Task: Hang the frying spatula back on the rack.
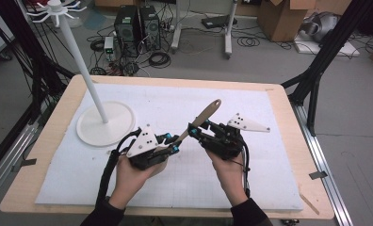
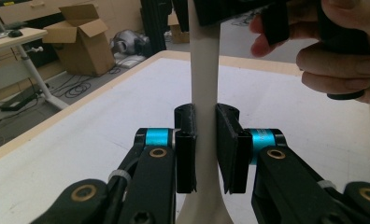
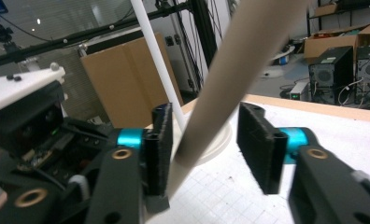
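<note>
A beige wooden utensil is held tilted above the white mat, its handle end with a hole up and to the right. My left gripper is shut on its lower part; in the left gripper view the pale handle stands pinched between the black pads of my left gripper. My right gripper sits higher on the same handle. In the right gripper view the handle slants between the pads of my right gripper, close to the left pad, with a clear gap to the right one.
A white rack stands at the mat's left, with a round base, a thin leaning pole and hooks at the top. The white mat covers a wooden table. Computers, cables and boxes lie on the floor beyond.
</note>
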